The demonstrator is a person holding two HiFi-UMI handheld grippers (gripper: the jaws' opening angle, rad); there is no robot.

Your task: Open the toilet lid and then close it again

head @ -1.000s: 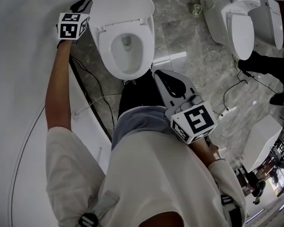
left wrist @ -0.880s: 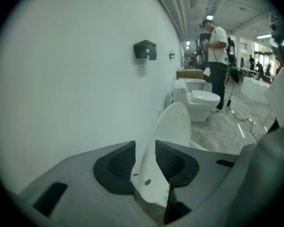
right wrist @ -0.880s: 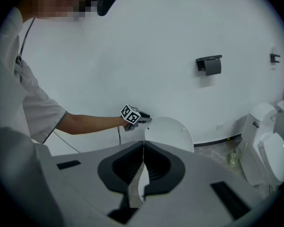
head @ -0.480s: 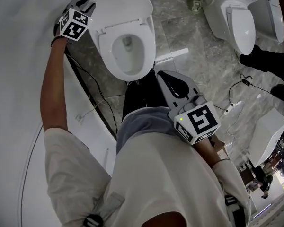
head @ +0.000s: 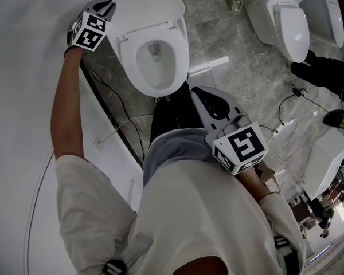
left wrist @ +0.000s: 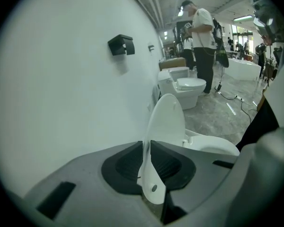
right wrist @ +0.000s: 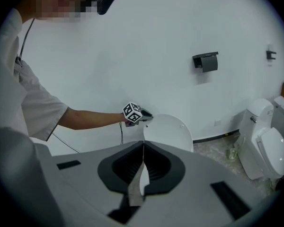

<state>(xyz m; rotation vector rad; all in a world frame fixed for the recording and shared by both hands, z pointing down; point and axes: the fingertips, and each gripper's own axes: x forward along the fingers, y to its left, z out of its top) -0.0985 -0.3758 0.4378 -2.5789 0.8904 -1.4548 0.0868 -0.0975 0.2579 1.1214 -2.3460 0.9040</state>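
- The lid (head: 152,7) stands raised behind the bowl (head: 155,67), close to the wall (head: 23,67). The seat (head: 128,53) lies down on the bowl. Judgement: the opening half is done and the closing is yet to come.
- My left claw (head: 106,7) is at the lid's top rim on the wall side. I judge that edge to be the best purchase for drawing the lid forward and down.
- Left claw, state: the jaws are narrow and have just been closing. The left gripper view shows the lid's thin edge between the pads, with both pads against it. Finding: the lid is gripped.
- My right claw (head: 198,93) is held back by my waist, well apart from the toilet and pointing toward it. It has no part in this step.
- Right claw, state: jaws together, nothing between them.
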